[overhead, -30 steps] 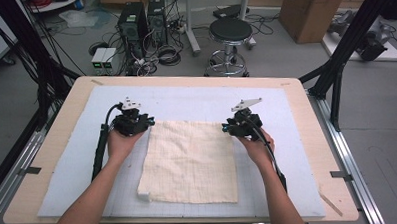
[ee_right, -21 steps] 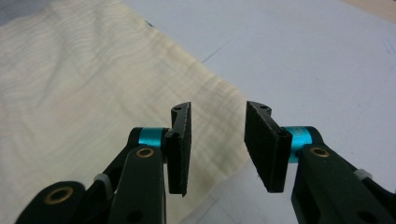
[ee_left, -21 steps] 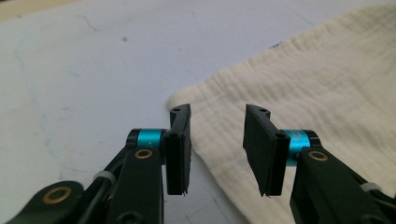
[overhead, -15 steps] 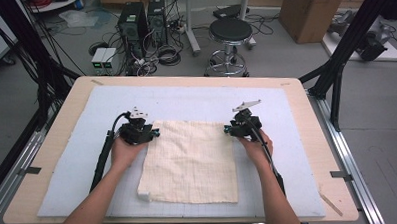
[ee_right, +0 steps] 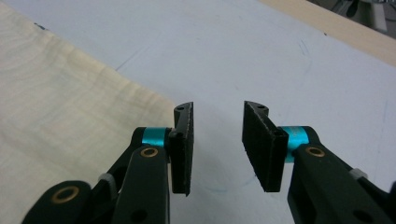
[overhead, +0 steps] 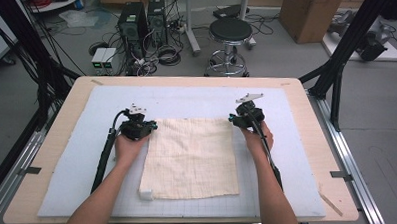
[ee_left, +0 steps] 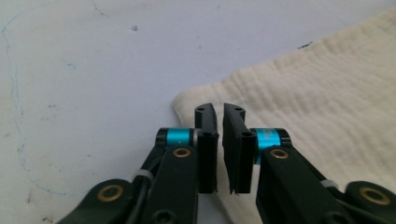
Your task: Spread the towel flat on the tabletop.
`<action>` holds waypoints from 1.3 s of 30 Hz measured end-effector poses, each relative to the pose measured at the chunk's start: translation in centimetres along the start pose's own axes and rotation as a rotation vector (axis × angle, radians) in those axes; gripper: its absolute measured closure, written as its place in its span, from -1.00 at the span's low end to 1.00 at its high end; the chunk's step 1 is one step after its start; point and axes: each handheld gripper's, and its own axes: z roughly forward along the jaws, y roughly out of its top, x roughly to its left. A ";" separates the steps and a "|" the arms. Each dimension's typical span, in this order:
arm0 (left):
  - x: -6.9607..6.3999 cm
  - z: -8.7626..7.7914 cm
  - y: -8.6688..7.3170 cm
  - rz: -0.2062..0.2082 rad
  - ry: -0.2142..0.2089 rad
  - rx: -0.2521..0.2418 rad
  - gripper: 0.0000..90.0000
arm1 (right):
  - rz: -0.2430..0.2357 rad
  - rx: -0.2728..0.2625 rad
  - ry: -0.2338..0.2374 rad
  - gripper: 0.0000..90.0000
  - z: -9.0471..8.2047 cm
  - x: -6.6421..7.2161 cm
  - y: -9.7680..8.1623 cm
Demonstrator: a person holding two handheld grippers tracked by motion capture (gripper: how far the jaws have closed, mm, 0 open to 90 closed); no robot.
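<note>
A cream cloth lies flat on the pale mat, its near left corner folded over. My left gripper sits at the cloth's far left corner. In the left gripper view the jaws of that gripper stand a sliver apart over the cloth corner, pinching its edge. My right gripper is at the cloth's far right corner. Seen along its own jaws, the right gripper is open, with bare mat between the jaws and the cloth edge just left of the left jaw.
The mat covers most of a wooden table. Behind the table's far edge stand a black stool, computer towers with loose cables, and a cardboard box. Black frame posts rise at both sides.
My left gripper has moved right, from the mat beside the cloth onto its far left corner. The right gripper has shifted only slightly at the far right corner.
</note>
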 end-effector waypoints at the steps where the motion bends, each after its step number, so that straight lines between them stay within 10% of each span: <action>1: 0.0 -0.2 0.0 0.005 -0.003 -0.004 0.77 | 0.011 -0.001 0.029 0.39 -0.1 -0.2 -0.1; 10: -0.7 -3.7 0.3 0.058 -0.091 -0.052 0.51 | -0.039 0.000 0.201 0.29 -2.0 1.8 -0.7; 18: -2.3 -7.7 -2.9 0.109 -0.198 -0.086 0.42 | -0.089 -0.089 0.361 0.23 -5.3 4.7 -3.1; 29: -4.6 -11.6 -8.4 0.190 -0.314 -0.080 0.29 | -0.178 -0.145 0.450 0.16 -9.5 8.1 -7.8; 39: -6.1 -12.7 -10.8 0.287 -0.414 -0.015 0.19 | -0.239 -0.067 0.506 0.13 -10.7 9.8 -11.3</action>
